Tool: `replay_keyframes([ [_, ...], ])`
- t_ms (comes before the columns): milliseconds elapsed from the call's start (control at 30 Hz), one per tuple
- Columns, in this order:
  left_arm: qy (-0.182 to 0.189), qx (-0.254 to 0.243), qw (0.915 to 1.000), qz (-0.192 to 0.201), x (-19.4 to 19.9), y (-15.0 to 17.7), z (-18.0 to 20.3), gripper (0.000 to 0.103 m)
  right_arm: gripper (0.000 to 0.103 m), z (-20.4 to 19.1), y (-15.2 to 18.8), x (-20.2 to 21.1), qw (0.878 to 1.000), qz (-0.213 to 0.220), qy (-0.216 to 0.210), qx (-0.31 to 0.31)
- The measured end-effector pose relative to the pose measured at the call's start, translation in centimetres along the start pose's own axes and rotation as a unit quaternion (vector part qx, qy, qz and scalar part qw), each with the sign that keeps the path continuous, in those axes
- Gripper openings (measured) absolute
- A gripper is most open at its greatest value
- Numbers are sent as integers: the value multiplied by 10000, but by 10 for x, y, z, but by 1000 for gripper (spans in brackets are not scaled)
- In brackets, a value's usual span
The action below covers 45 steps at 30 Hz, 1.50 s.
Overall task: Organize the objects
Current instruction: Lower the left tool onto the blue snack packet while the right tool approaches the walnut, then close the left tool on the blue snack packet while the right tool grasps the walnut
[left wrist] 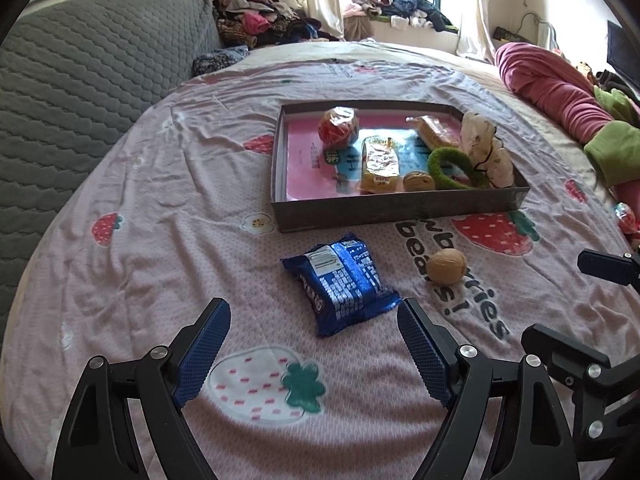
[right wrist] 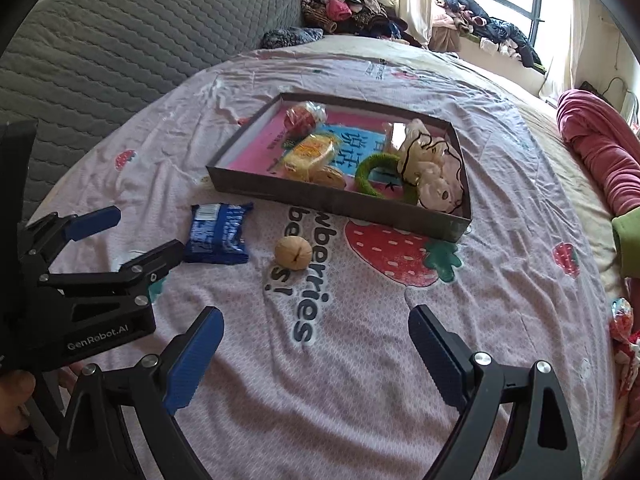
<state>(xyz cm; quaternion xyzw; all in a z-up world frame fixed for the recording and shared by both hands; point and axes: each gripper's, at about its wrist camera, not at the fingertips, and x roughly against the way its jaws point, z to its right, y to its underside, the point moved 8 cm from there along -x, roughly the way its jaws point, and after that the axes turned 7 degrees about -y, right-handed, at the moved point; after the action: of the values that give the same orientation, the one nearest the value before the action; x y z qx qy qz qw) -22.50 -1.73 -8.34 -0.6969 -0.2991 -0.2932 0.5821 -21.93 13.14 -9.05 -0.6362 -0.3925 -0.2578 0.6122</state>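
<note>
A blue snack packet [left wrist: 340, 286] lies on the pink bedsheet just ahead of my open, empty left gripper [left wrist: 314, 318]; it also shows in the right wrist view [right wrist: 219, 233]. A walnut [left wrist: 446, 266] lies to its right, also in the right wrist view [right wrist: 293, 253]. Behind them a shallow grey box [left wrist: 400, 204] holds a red wrapped ball [left wrist: 338, 128], a yellow snack pack [left wrist: 380, 164], another walnut [left wrist: 418, 181], a green ring [left wrist: 452, 168] and a white cloth item [left wrist: 486, 148]. My right gripper [right wrist: 316, 332] is open and empty, nearer than the walnut. The left gripper [right wrist: 138, 232] appears at left.
A grey quilted headboard [left wrist: 80, 80] stands at left. Piled clothes [left wrist: 264, 20] lie at the back by the window. A rolled pink blanket [left wrist: 552, 84] and green cloth [left wrist: 612, 148] lie at right. A red wrapped item [right wrist: 620, 320] lies at the bed's right edge.
</note>
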Motion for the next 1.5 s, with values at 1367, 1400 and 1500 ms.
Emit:
replay_keyframes([
  [1367,289,53,9989,-373,-86,-20,17,78,72,8,-28,-102,9976,-278,-256,578],
  [1400,327,74,9987,-381,-86,-20,18,78,68,8,-29,-102,9976,-275,-270,577],
  [1500,326,64,9986,-414,-85,-20,18,74,57,7,-30,-101,9977,-256,-271,570],
])
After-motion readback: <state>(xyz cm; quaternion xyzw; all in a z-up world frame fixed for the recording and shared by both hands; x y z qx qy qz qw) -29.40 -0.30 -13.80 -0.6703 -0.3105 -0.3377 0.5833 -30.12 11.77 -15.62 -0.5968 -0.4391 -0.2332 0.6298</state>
